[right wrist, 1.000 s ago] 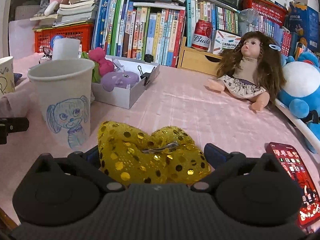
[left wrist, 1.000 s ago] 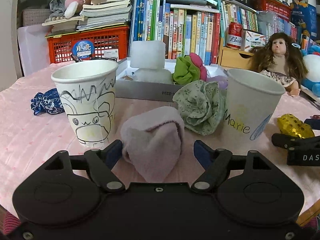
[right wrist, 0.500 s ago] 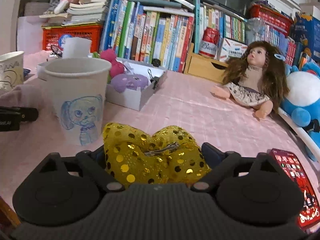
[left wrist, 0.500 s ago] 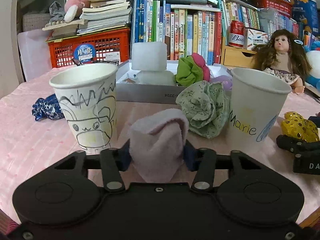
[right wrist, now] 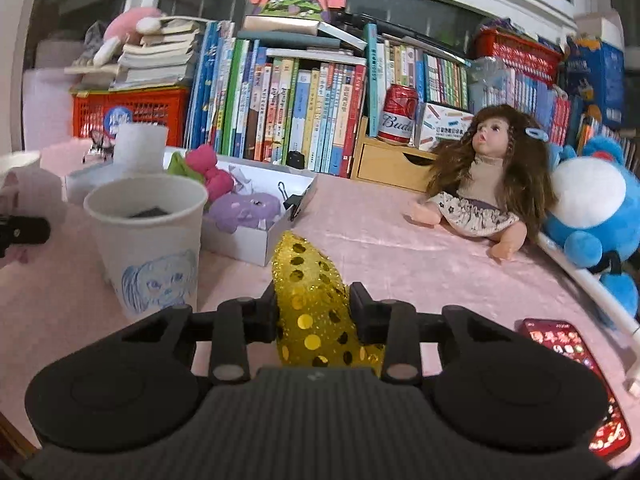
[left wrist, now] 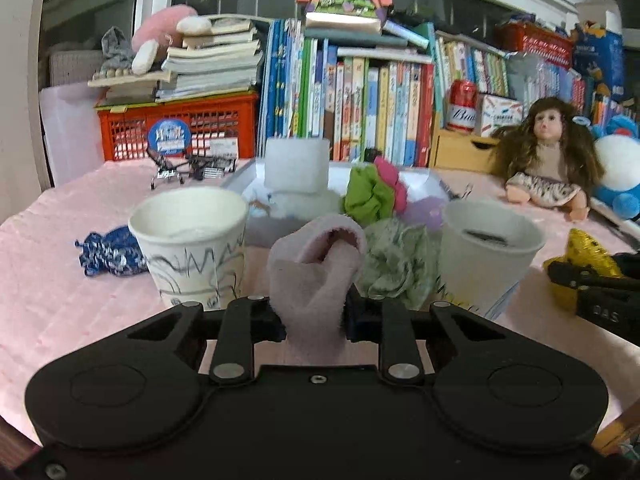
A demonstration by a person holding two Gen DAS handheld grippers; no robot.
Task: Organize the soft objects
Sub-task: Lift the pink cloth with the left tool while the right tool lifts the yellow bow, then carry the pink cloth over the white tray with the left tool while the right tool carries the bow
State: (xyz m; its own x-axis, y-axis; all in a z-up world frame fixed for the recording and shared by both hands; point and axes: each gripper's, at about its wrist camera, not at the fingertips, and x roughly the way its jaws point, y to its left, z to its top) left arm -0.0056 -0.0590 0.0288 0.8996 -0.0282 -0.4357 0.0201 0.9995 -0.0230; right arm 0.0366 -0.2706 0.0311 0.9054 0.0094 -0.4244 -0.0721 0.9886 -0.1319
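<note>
My left gripper [left wrist: 313,314] is shut on a pale pink fuzzy sock [left wrist: 314,268], squeezed narrow and lifted off the pink tablecloth. A doodled paper cup [left wrist: 191,250] stands just left of it, and a second paper cup [left wrist: 486,254] stands to the right. My right gripper [right wrist: 314,314] has its jaws closing on a gold sequinned bow [right wrist: 310,284], pinched upright between the pads. The cup with a blue puppy drawing [right wrist: 146,240] stands left of it, something dark lying inside. A green floral scrunchie [left wrist: 394,262] lies behind the sock.
A white shallow box [right wrist: 256,240] holds green, pink and purple soft things and a white foam block [left wrist: 297,164]. A blue scrunchie [left wrist: 108,252] lies far left. A doll [right wrist: 486,184], a blue plush [right wrist: 592,204] and a phone [right wrist: 576,364] sit on the right. Books line the back.
Both grippers closed from wide open onto their objects. The left one squeezed the pink sock and lifted it a little. The right one pinched the gold bow into a narrow upright shape.
</note>
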